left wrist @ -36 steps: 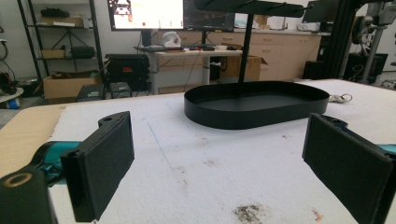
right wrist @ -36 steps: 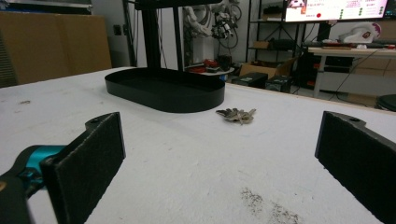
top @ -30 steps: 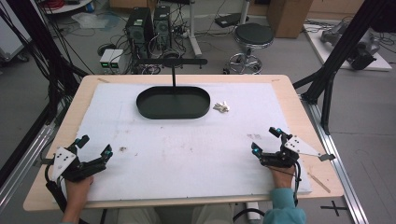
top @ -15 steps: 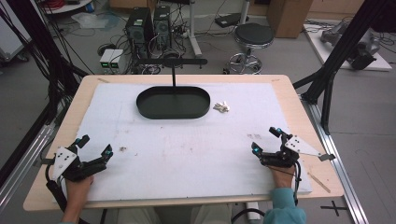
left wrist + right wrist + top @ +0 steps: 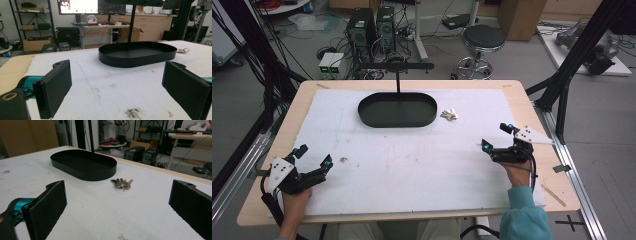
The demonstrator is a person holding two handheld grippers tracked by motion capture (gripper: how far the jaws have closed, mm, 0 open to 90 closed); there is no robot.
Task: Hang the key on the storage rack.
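The bunch of keys [image 5: 121,183] lies flat on the white mat, just beside the right end of the black tray [image 5: 397,121] and apart from its wall. From above the keys [image 5: 449,115] sit toward the far side of the table [image 5: 532,107], well ahead of my right claw [image 5: 497,137]. That claw rests low near the right edge with its jaws spread wide and nothing between them. My left claw [image 5: 312,155] waits at the near left corner, also wide open and empty.

The keys look like my target, and I judge the right claw should take them, being the nearer one. To do it well I would come in low and level, straddle the bunch across its narrow part near the ring, and close only once both pads reach the mat, since thin flat metal slips easily. I should stay clear of the tray wall so a jaw does not catch it.

The keys are small, silvery and fanned out, with hard, smooth blades. The tray is a long oval with a low upright rim, matte black, probably thin metal or plastic. The mat is soft, slightly fuzzy and stained with dark specks. My pads [image 5: 49,209] are black and coarse-grained, which should help the grip.
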